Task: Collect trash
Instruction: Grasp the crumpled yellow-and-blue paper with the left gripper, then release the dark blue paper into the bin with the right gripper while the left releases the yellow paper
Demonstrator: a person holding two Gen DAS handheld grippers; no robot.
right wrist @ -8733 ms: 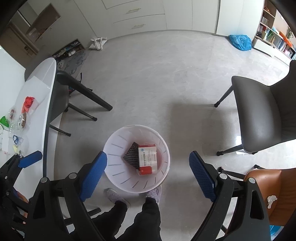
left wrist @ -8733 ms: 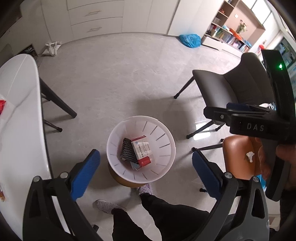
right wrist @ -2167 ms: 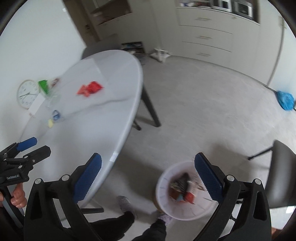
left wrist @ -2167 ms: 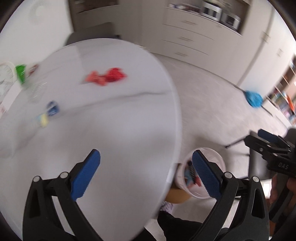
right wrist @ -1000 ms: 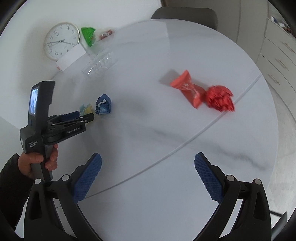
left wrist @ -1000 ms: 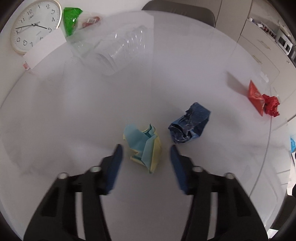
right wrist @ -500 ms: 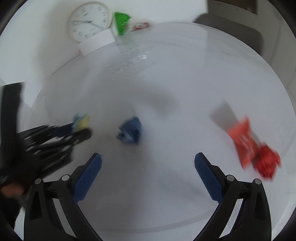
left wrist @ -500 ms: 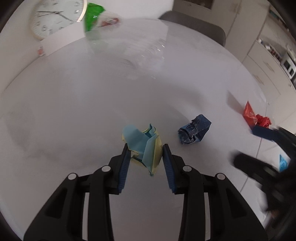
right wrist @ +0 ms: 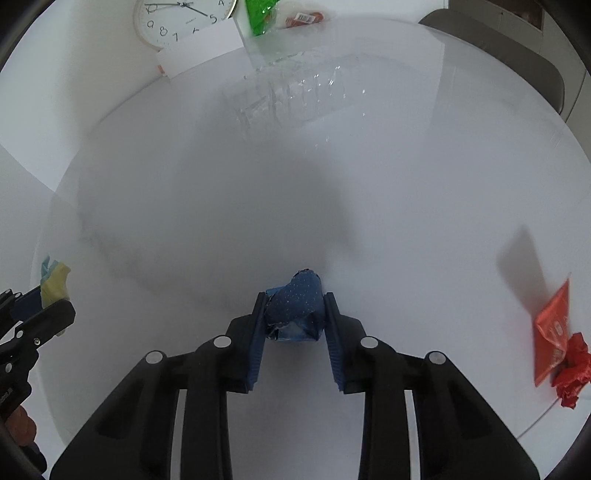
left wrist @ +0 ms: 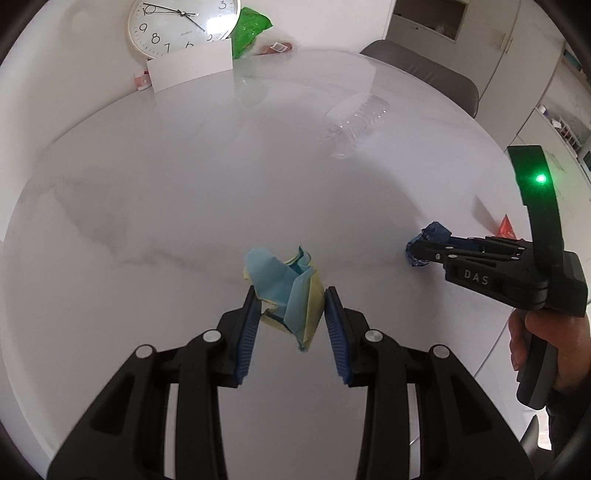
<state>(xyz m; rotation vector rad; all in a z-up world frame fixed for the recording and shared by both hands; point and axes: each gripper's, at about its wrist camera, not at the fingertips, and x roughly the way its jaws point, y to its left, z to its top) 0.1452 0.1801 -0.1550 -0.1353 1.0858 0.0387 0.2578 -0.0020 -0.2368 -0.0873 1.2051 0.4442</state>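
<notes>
A round white bench (left wrist: 155, 206) with faint grey veining fills both views; at its far edge a wall clock (left wrist: 183, 24) leans behind a white card (left wrist: 190, 70), with a green bag (left wrist: 251, 29) beside it, and a grey chair (left wrist: 424, 72) stands past the rim before pale cabinets. Ahead of both pairs of fingers lies a clear crushed bottle (right wrist: 291, 98). The left gripper (left wrist: 291, 317) pinches a crumpled blue-and-yellow paper (left wrist: 288, 291) between its blue fingers (left wrist: 246, 332), the wad sticking out ahead of the tips. The right gripper (right wrist: 293, 325) has just been closing, and its fingers (right wrist: 256, 336) now press on a dark blue wrapper (right wrist: 295, 314) from both sides. Only the right view shows the red wrappers (right wrist: 557, 350), well to the right of its fingers near the rim; the left view catches just a red corner. Only the left view shows the hand (left wrist: 543, 350) on the right gripper's handle, with a green light above it.
</notes>
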